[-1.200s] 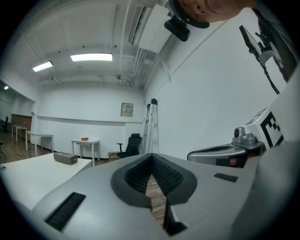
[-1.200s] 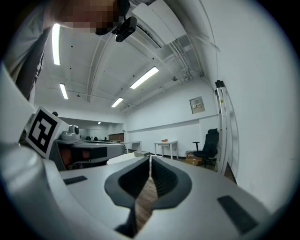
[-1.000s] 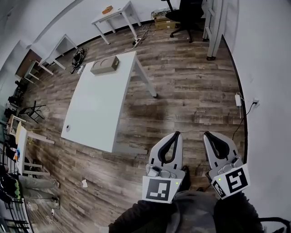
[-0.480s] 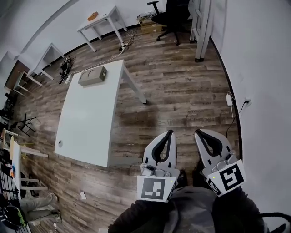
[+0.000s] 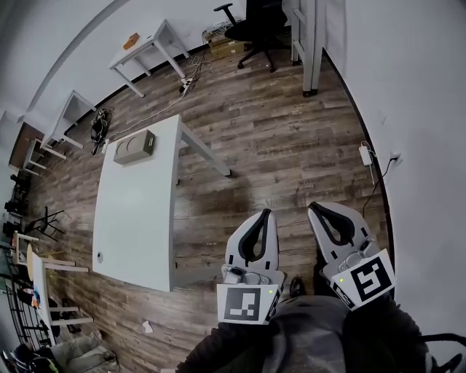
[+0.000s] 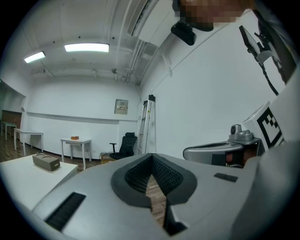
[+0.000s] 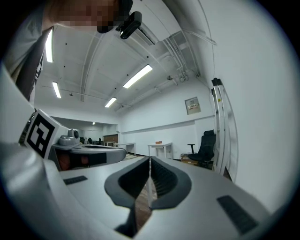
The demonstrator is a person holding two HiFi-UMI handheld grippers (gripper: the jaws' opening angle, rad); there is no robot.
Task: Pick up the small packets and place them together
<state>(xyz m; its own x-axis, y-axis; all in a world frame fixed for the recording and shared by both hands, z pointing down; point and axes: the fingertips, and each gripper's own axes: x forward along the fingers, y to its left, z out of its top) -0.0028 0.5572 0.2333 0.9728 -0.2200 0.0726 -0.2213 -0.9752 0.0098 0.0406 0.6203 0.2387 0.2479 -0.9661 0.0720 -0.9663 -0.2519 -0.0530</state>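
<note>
No small packets show in any view. Both grippers are held level over the wooden floor, close in front of the person's body. My left gripper [image 5: 263,213] has its jaws closed tip to tip with nothing between them, as the left gripper view [image 6: 151,155] also shows. Beside it, my right gripper [image 5: 314,207] is likewise shut and empty, its tips meeting in the right gripper view [image 7: 150,159]. A long white table [image 5: 135,218] stands to the left, apart from both grippers, with a flat grey box [image 5: 135,148] at its far end.
A white wall runs close along the right side. A black office chair [image 5: 255,22] and cardboard boxes stand at the far end, near a small white table [image 5: 142,47]. A white power adapter [image 5: 366,155] lies by the wall. A ladder [image 6: 146,124] leans at the far wall.
The whole head view has shifted: the white table and grey box have slid left, and the chair toward the top edge. Both grippers keep their place in view, still shut.
</note>
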